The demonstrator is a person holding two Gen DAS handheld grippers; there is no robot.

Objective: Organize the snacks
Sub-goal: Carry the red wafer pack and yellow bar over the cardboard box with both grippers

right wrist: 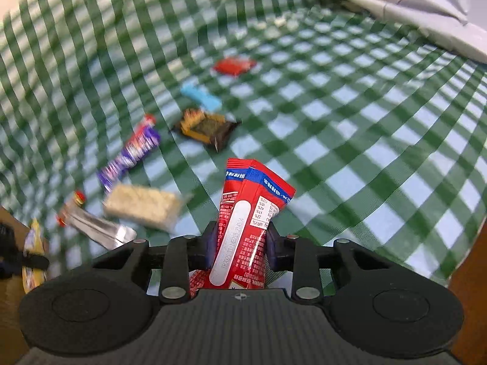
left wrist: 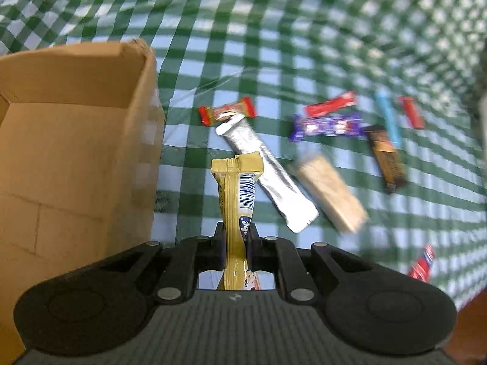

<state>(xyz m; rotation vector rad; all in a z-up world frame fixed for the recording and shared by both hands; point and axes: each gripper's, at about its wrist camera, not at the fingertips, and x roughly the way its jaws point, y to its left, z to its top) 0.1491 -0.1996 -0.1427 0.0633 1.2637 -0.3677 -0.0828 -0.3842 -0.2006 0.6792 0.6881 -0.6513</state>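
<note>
**A:** My left tool (left wrist: 236, 237) pinches the gold snack bar (left wrist: 240, 194) beside the cardboard box (left wrist: 76, 140); the right tool (right wrist: 242, 237) clamps a red packet (right wrist: 246, 228) above the bench (right wrist: 365, 152).

**B:** Carry each over the box's rim before letting go, I'd say.

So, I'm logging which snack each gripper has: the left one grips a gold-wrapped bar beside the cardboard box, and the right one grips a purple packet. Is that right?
Not quite. The right gripper grips a red packet, as the right wrist view shows; the purple bar lies on the checked cloth. The left gripper does grip the gold-wrapped bar beside the cardboard box.
</note>
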